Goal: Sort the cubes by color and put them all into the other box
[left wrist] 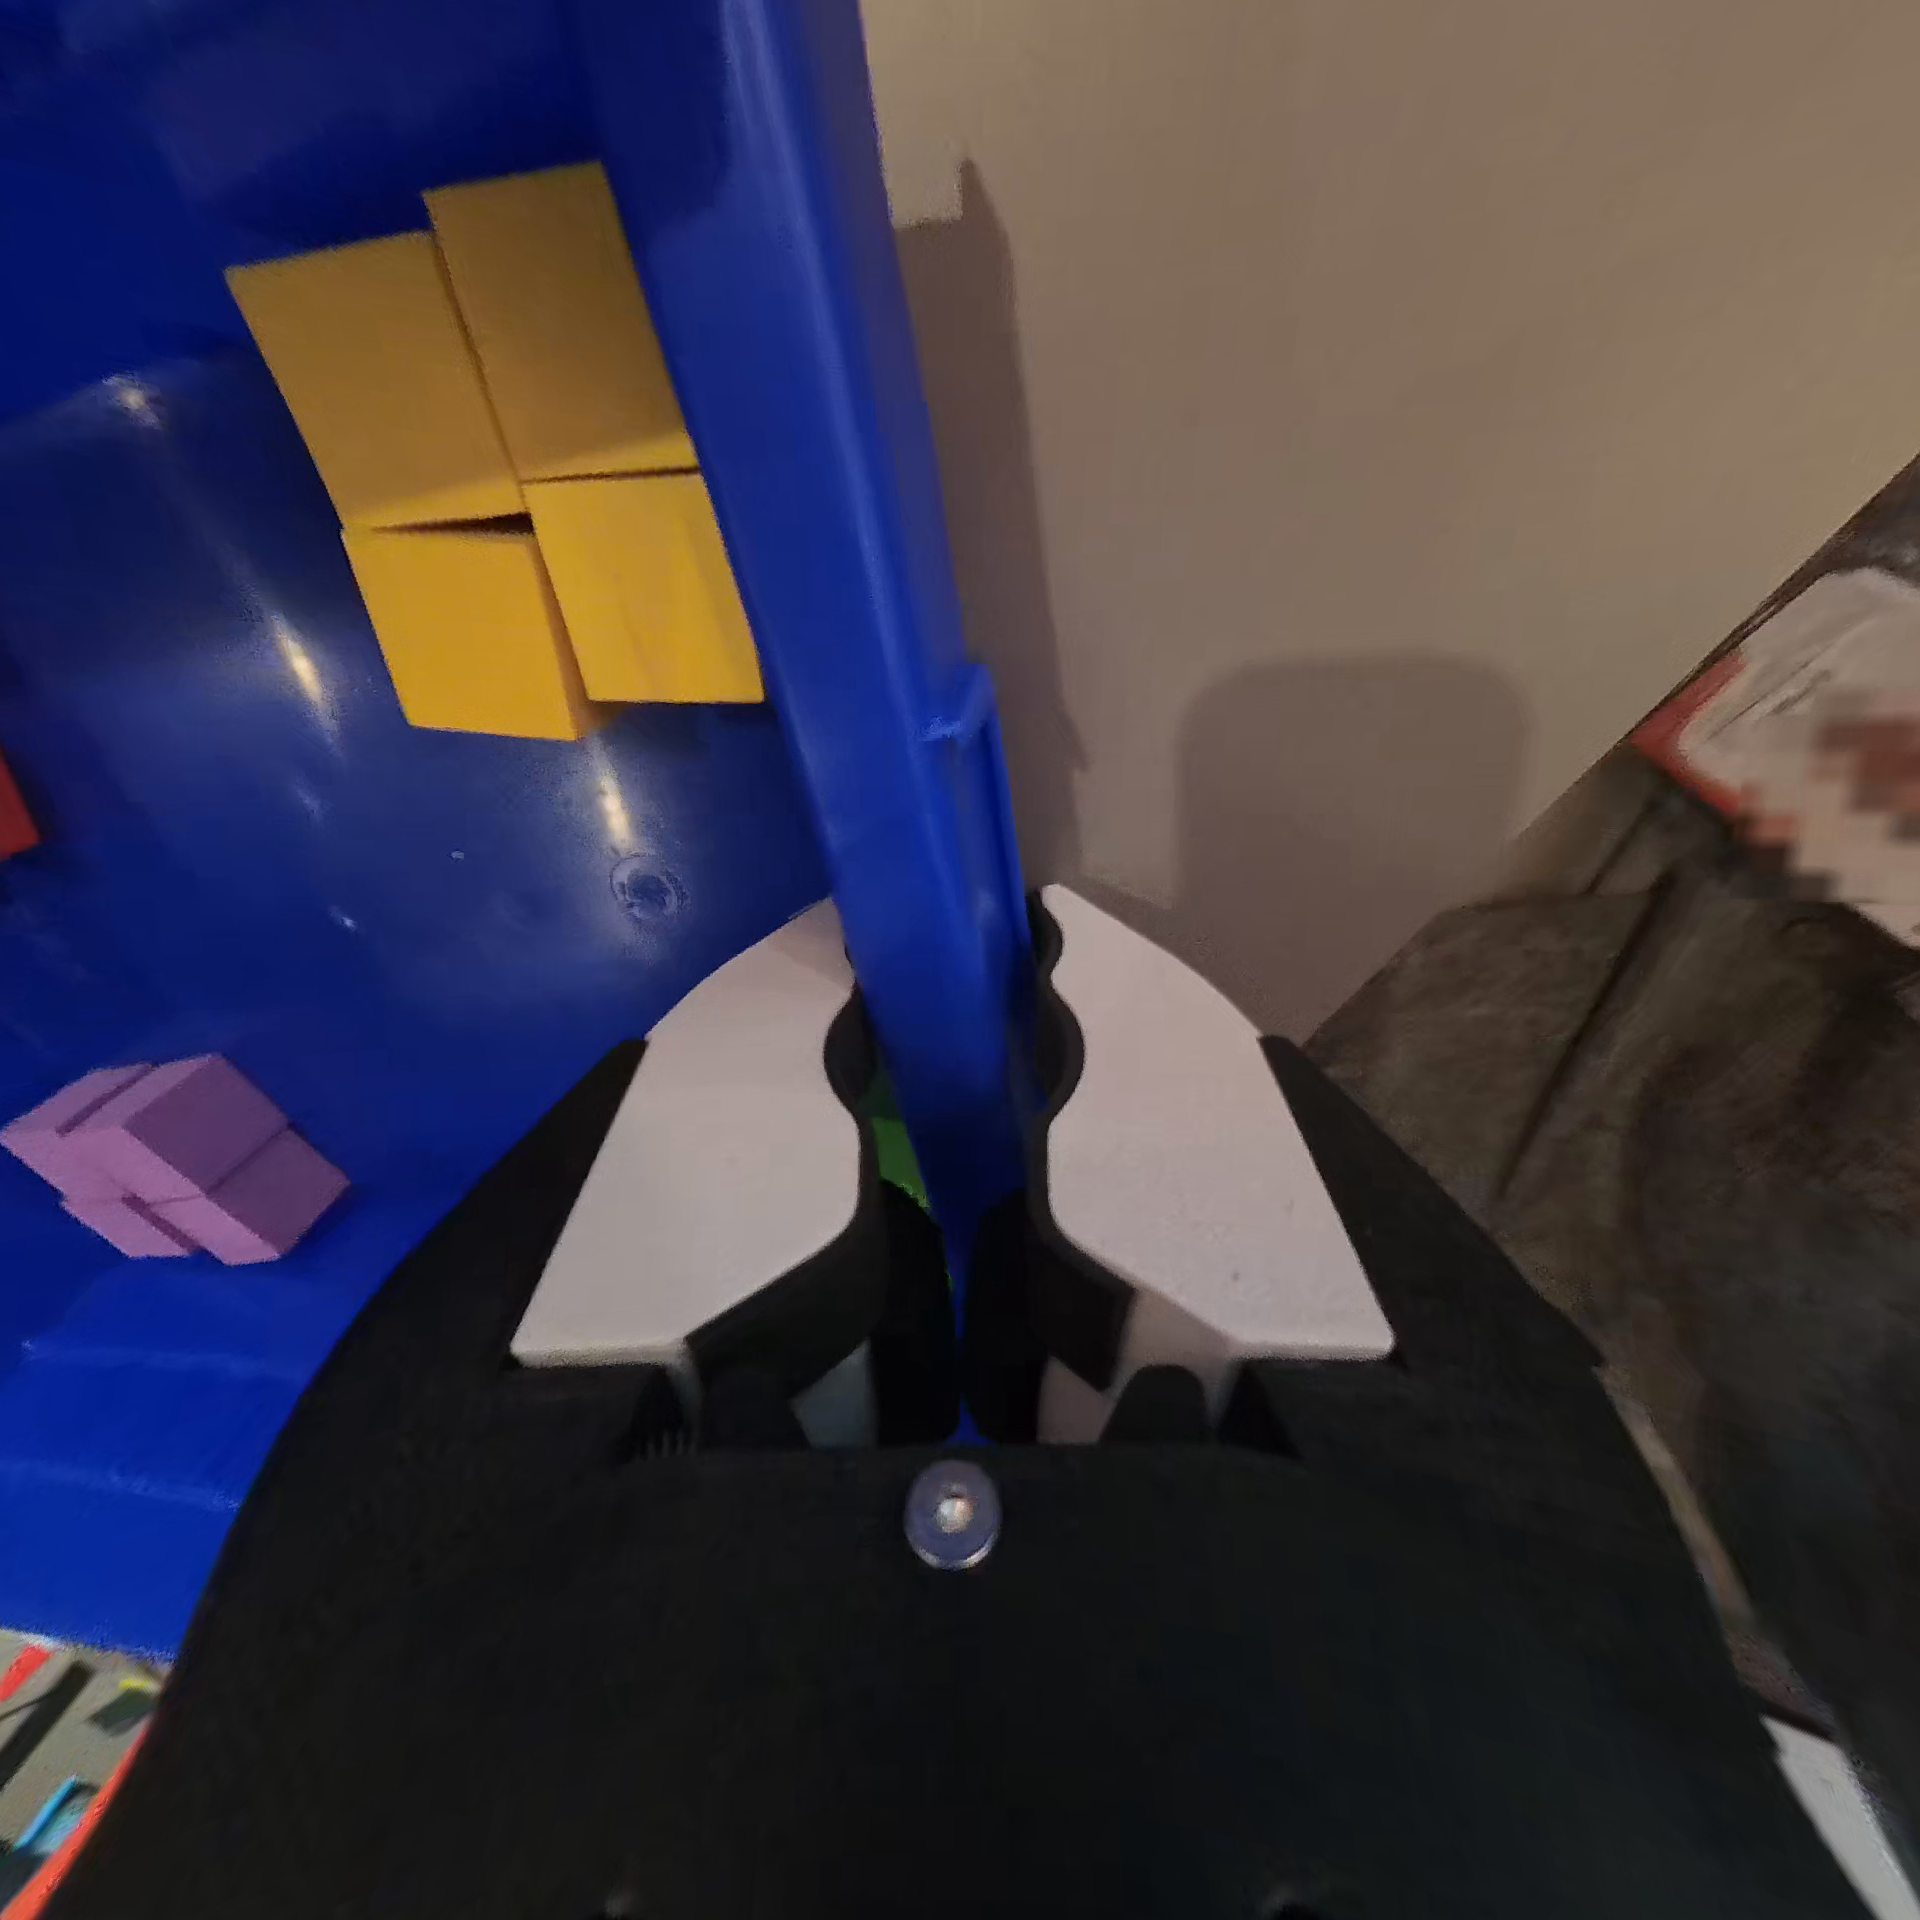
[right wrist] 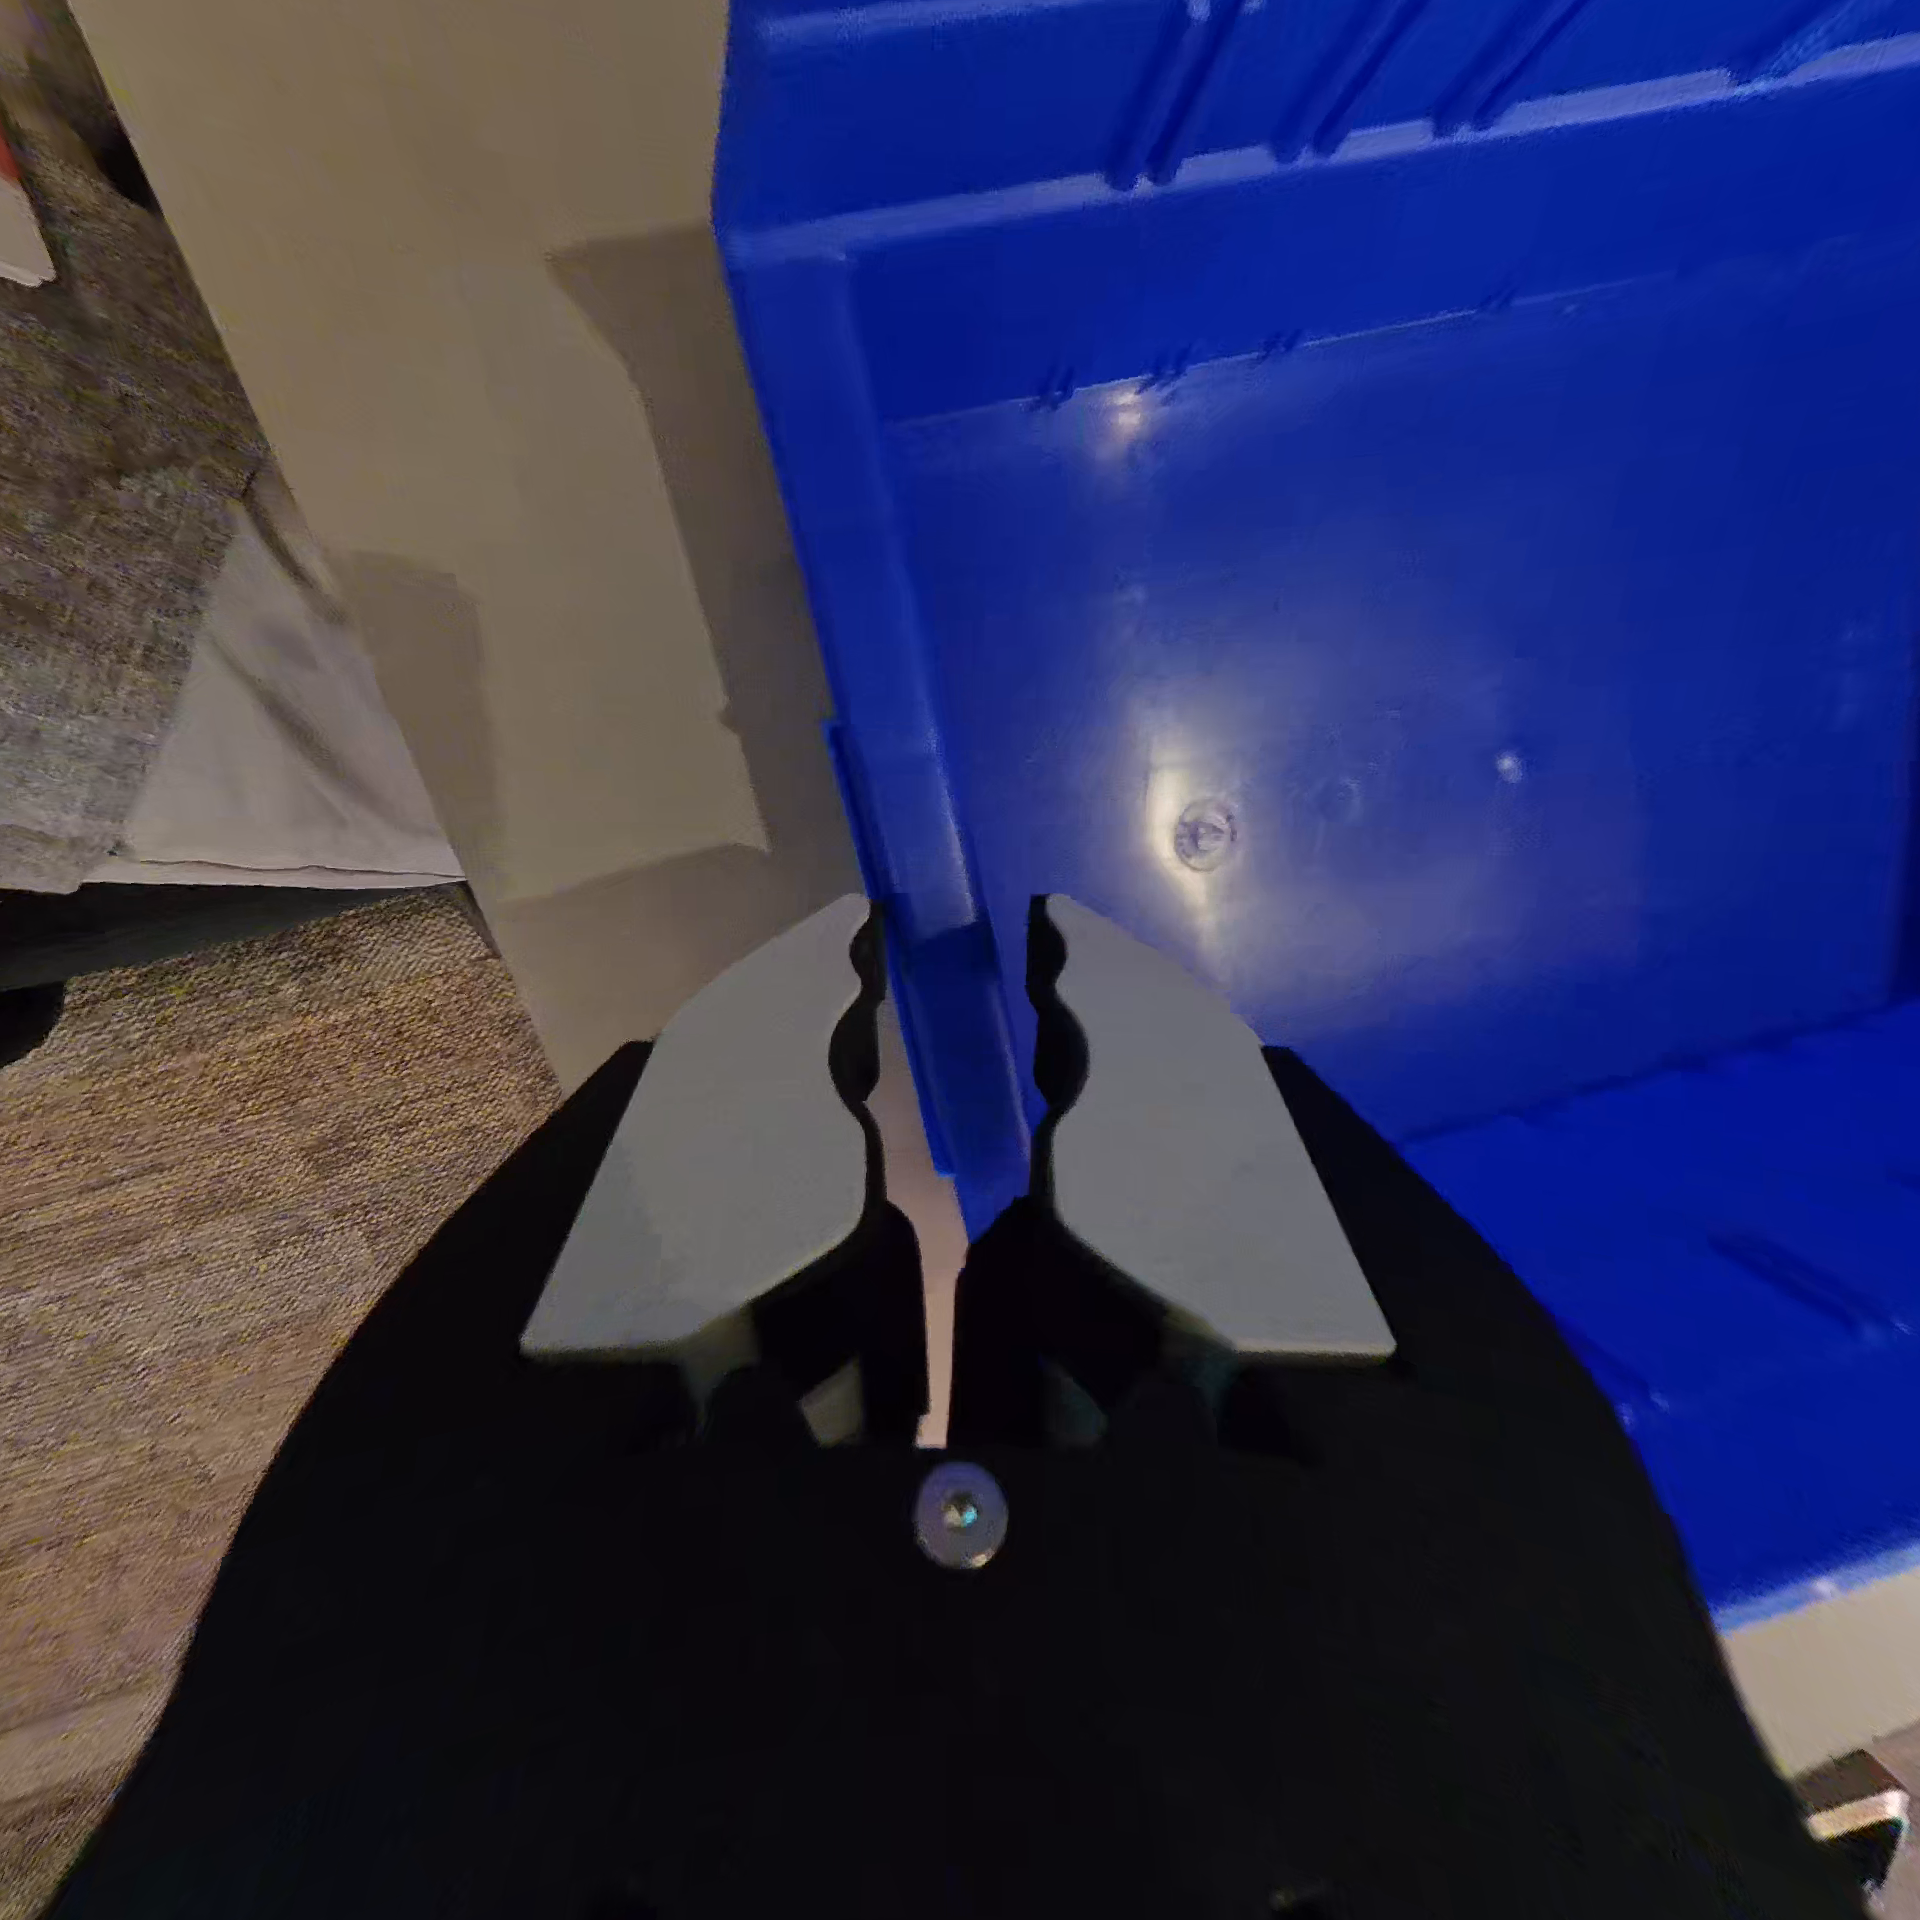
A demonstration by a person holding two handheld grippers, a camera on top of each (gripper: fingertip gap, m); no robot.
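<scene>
My left gripper (left wrist: pixel 945 935) is shut on the upright side wall of a blue plastic bin (left wrist: pixel 810 416). Inside that bin, left of the wall, lie a cluster of yellow blocks (left wrist: pixel 499 457), a purple block piece (left wrist: pixel 177 1158) and a red piece (left wrist: pixel 12 821) at the frame edge. A bit of green (left wrist: pixel 899 1153) shows between the fingers. My right gripper (right wrist: pixel 956 935) is shut on the edge rib of a blue bin wall (right wrist: pixel 1403 727); no blocks show on this side. I cannot tell if both views show the same bin.
A beige tabletop (left wrist: pixel 1351 416) lies beyond the bin and also shows in the right wrist view (right wrist: pixel 499 416). Grey carpet (right wrist: pixel 208 1195) lies below it, with a white sheet (right wrist: pixel 270 748) on it. Dark carpet (left wrist: pixel 1610 1143) is at the right.
</scene>
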